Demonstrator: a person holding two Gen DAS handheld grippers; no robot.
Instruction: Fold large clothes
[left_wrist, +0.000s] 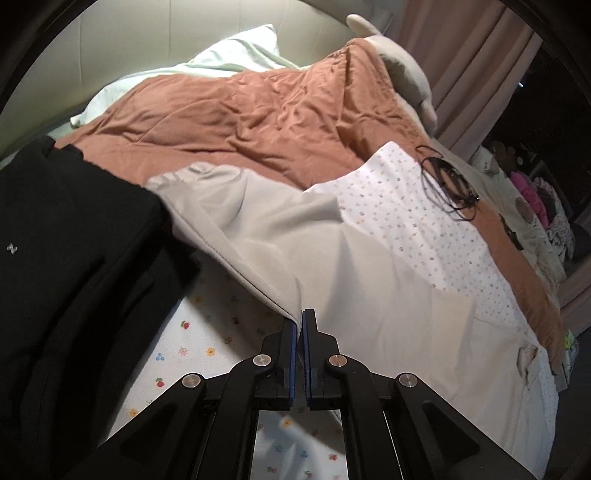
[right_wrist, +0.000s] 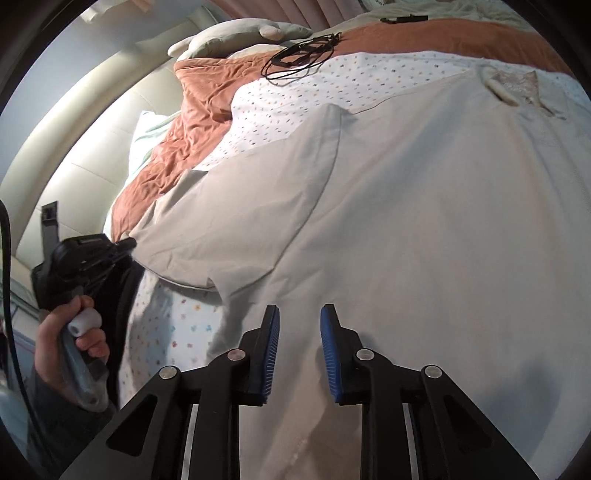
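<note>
A large beige garment (left_wrist: 332, 251) lies spread on a bed; in the right wrist view (right_wrist: 424, 221) it fills the middle, with its sleeve (right_wrist: 236, 210) lying out to the left. My left gripper (left_wrist: 300, 318) is shut on the sleeve's edge and holds it lifted above the sheet; it shows in the right wrist view (right_wrist: 123, 244) at the left, held by a hand. My right gripper (right_wrist: 298, 314) is open and empty, just above the garment's body near its lower edge.
A floral white sheet (left_wrist: 207, 350) covers the bed, with an orange blanket (left_wrist: 240, 110) behind. A black cord bundle (right_wrist: 299, 55) lies on the sheet. Dark clothing (left_wrist: 66, 258) is piled at the left. Pillows (right_wrist: 229, 37) and a padded headboard (right_wrist: 74, 122) stand beyond.
</note>
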